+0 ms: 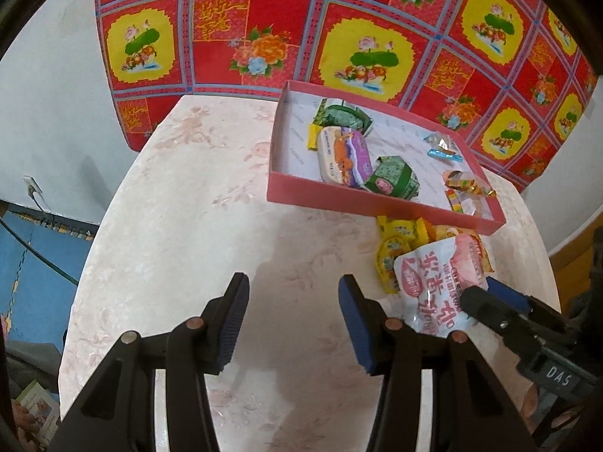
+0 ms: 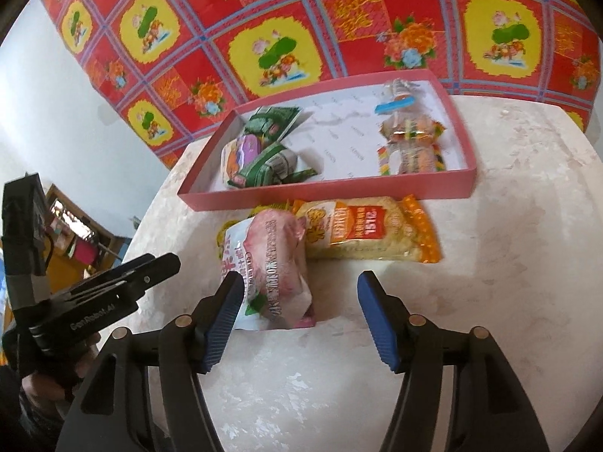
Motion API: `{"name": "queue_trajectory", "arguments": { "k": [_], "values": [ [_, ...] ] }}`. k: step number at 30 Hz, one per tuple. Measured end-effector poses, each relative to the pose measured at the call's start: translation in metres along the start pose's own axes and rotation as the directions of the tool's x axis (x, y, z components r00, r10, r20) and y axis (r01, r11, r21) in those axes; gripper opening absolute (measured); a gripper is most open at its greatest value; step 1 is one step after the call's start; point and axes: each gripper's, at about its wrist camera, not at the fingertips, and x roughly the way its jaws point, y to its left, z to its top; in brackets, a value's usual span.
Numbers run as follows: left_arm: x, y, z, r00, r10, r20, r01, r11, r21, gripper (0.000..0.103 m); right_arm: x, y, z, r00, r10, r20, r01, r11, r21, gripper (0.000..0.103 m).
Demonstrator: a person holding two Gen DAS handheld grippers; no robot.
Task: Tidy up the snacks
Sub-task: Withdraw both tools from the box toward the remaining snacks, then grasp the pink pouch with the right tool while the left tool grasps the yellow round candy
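Observation:
A shallow pink box point(image 1: 339, 197) point(image 2: 331, 192) stands at the table's far side and holds green, purple and clear-wrapped snacks. In front of it lie a pink-and-white snack bag point(image 1: 437, 282) point(image 2: 275, 267), an orange-yellow bag point(image 2: 369, 231) and small yellow packets point(image 1: 392, 248). My left gripper point(image 1: 292, 290) is open and empty over bare table, left of the pink bag. My right gripper point(image 2: 297, 288) is open, its jaws on either side of the pink bag's near end, the left pad touching it. The right gripper also shows in the left wrist view point(image 1: 490, 297).
The round table point(image 1: 181, 226) has a pale floral cloth. A red, yellow and blue patterned cloth point(image 1: 264, 30) hangs behind it. The left gripper's body shows at left in the right wrist view point(image 2: 94, 293). A blue floor mat point(image 1: 34, 275) lies lower left.

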Motion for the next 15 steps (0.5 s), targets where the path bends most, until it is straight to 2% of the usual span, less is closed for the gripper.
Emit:
{"name": "queue_trajectory", "arguments": {
  "k": [8, 15],
  "values": [
    [0.004, 0.004, -0.002, 1.000, 0.001, -0.012, -0.001, 1.000, -0.006, 0.052, 0.016, 0.010, 0.005, 1.000, 0.000, -0.019, -0.001, 0.999, -0.037, 0.067],
    [0.007, 0.008, -0.003, 1.000, 0.006, -0.027, -0.006, 1.000, -0.017, 0.052, 0.021, 0.011, 0.005, 0.999, 0.036, -0.015, -0.036, 0.999, -0.021, 0.069]
  ]
}}
